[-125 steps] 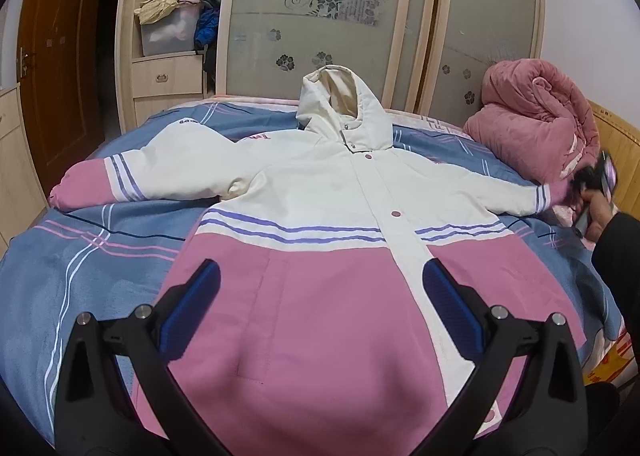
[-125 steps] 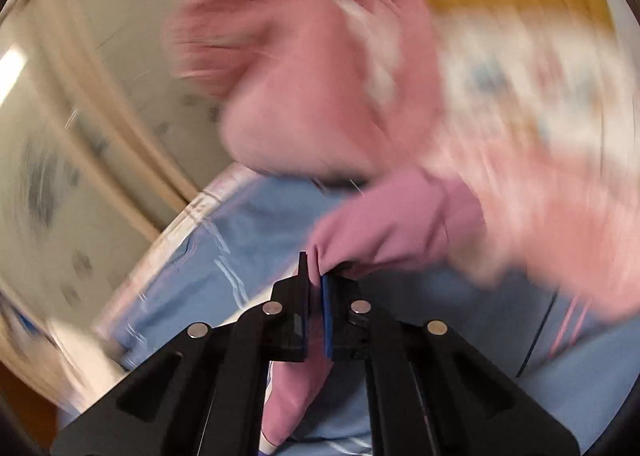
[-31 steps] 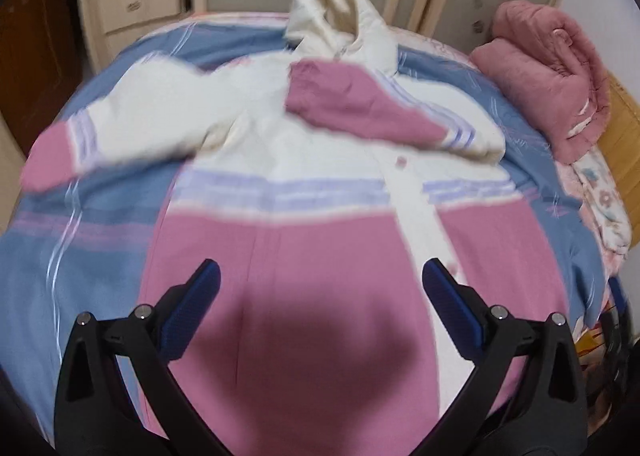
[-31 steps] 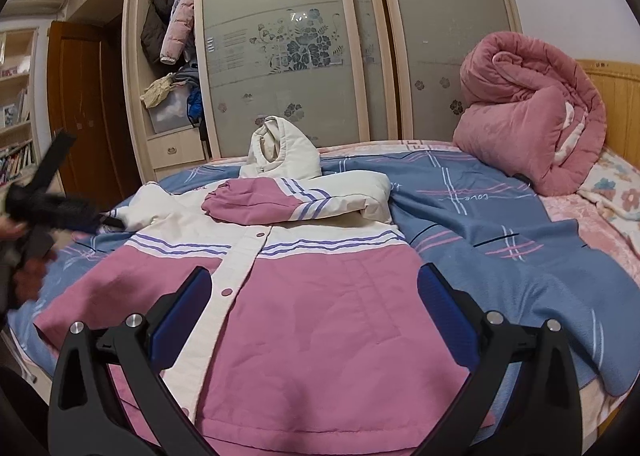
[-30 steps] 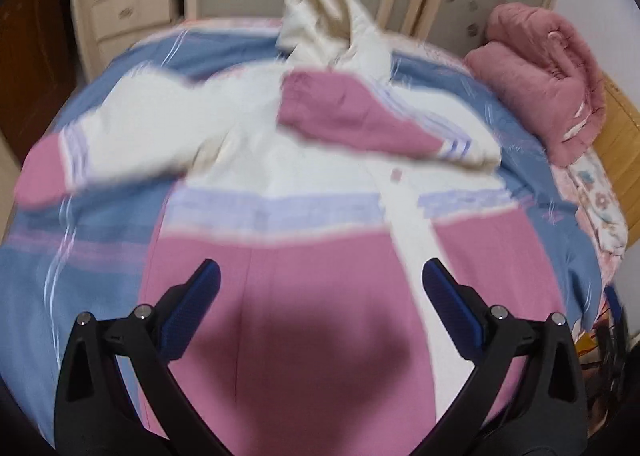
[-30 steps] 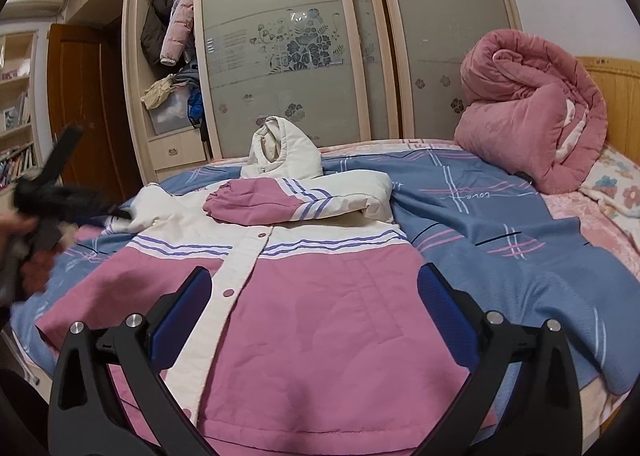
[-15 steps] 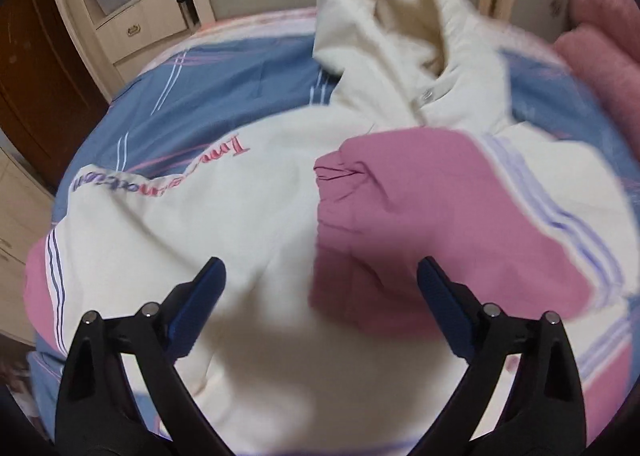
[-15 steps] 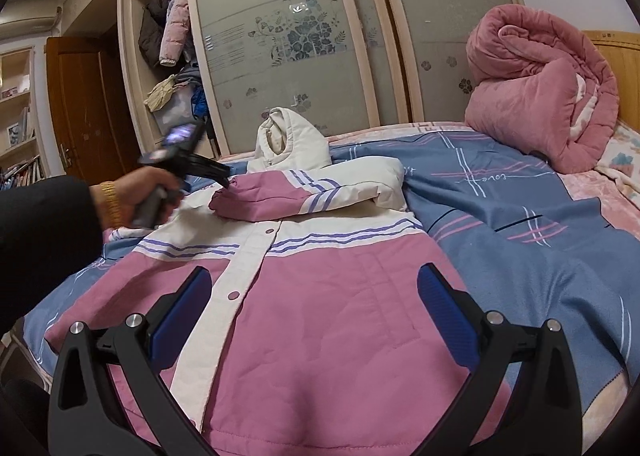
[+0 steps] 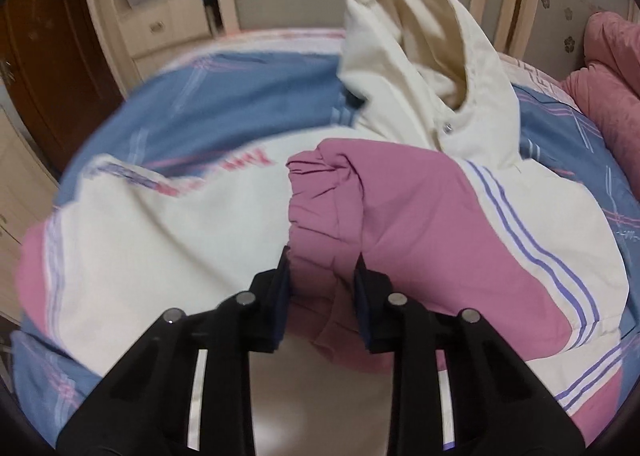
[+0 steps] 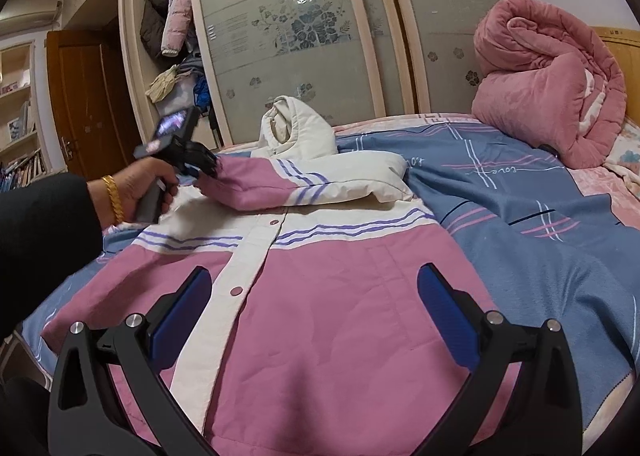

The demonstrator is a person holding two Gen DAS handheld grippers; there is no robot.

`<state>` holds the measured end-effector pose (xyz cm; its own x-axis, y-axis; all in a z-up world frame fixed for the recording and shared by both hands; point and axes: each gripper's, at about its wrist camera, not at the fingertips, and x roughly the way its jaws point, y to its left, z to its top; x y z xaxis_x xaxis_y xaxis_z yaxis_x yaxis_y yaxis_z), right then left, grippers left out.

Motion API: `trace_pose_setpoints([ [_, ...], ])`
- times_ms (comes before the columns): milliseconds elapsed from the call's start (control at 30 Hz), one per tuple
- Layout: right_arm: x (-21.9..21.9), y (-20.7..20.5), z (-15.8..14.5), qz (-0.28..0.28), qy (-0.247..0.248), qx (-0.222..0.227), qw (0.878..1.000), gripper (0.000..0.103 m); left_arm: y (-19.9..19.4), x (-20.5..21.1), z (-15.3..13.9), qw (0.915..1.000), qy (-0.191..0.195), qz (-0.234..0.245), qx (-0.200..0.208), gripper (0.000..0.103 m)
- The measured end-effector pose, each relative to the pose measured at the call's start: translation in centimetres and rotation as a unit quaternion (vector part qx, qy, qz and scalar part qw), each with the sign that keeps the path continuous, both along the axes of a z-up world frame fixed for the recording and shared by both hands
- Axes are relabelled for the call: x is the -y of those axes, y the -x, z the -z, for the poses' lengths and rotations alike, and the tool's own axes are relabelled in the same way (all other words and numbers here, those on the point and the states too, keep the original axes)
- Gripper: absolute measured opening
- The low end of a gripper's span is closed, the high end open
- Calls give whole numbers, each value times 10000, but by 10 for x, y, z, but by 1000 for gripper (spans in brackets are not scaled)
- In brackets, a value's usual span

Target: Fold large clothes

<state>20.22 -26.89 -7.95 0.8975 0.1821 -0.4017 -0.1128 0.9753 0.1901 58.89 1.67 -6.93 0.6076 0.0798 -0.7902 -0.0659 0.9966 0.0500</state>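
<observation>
1. My left hand-held gripper (image 9: 322, 276) has just been closing; jaws pinch the pink cuff (image 9: 320, 215).
2. Right hand-held gripper (image 10: 312, 316) released, over coat (image 10: 320, 296) on bed (image 10: 540, 215).
3. Risk: shallow bite, cuff slips.

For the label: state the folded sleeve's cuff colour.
Pink cuff, then white with purple stripes; clearest in the left wrist view.

Bed (image 10: 520, 240), blue cover with pink-white line checks, fills lower half of right wrist view. Pink-and-cream hooded coat (image 10: 320, 296) lies flat on it, centre toward 7 o'clock, hood toward 12. Rolled pink quilt (image 10: 548, 91) rests on bed at 2 o'clock, well apart from coat. Floral pink sheet (image 10: 624, 159) at 3 o'clock edge, just beside quilt.
</observation>
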Motion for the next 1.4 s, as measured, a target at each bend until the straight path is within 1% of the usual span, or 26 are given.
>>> trace_pose_setpoints([
  [100,-3,-2,1,-43,3,-16,10000,102,9,-18,-5,9998,-102,-148,71,28],
  [167,-5,-3,2,-67,5,-34,10000,102,8,-25,6,9997,-128,-222,-46,29],
  [233,-7,-5,3,-86,-4,-67,9999,102,8,-27,24,9991,-214,-247,-251,40],
  [267,-8,-6,4,-100,-13,-75,9999,102,7,-25,31,9987,-309,-235,-343,62],
  [300,-9,-6,4,-111,-11,-73,9999,102,6,-23,37,9978,-452,-241,-415,100],
  [333,-10,-6,5,-117,5,-69,9999,102,7,-19,43,9963,-722,-242,-408,101],
  [400,-12,-7,5,-115,103,-59,9999,102,14,-15,43,9948,-968,-75,-296,101],
  [500,-11,-6,5,-55,186,-80,9998,102,37,-18,24,9937,-1122,53,22,101],
  [533,-9,-6,5,-12,189,-84,9998,102,53,-21,10,9937,-1091,44,232,101],
  [600,-5,-5,5,49,191,-107,9997,102,90,-25,-16,9930,-944,120,694,101],
  [667,1,-2,5,114,183,-123,9997,102,147,-26,-42,9902,-721,267,1169,101],
  [733,5,1,5,189,195,-125,9996,102,205,-26,-55,9879,-490,370,1424,101],
  [767,7,3,5,244,231,-138,9993,102,231,-27,-57,9889,-327,387,1399,101],
  [800,8,5,5,315,296,-149,9990,102,262,-30,-56,9902,6,416,1335,101],
  [867,9,8,6,422,445,-192,9979,102,296,-33,-50,9899,493,458,1246,101],
  [933,9,12,7,444,484,-218,9976,102,333,-32,-42,9898,678,421,1182,101],
  [1000,11,16,9,462,523,-234,9973,102,362,-29,-33,9876,746,493,1291,101],
  [1033,11,18,9,467,556,-242,9971,102,370,-27,-30,9865,726,505,1376,101],
  [1133,12,22,11,503,665,-250,9962,102,389,-25,-24,9836,499,446,1672,101],
  [1200,12,25,12,520,713,-252,9958,102,392,-25,-21,9844,476,454,1631,101],
  [1300,12,27,12,532,786,-222,9952,102,390,-25,-16,9854,325,452,1611,101],
  [1400,10,29,10,565,802,-170,9950,102,390,-26,-13,9854,308,444,1612,101],
])
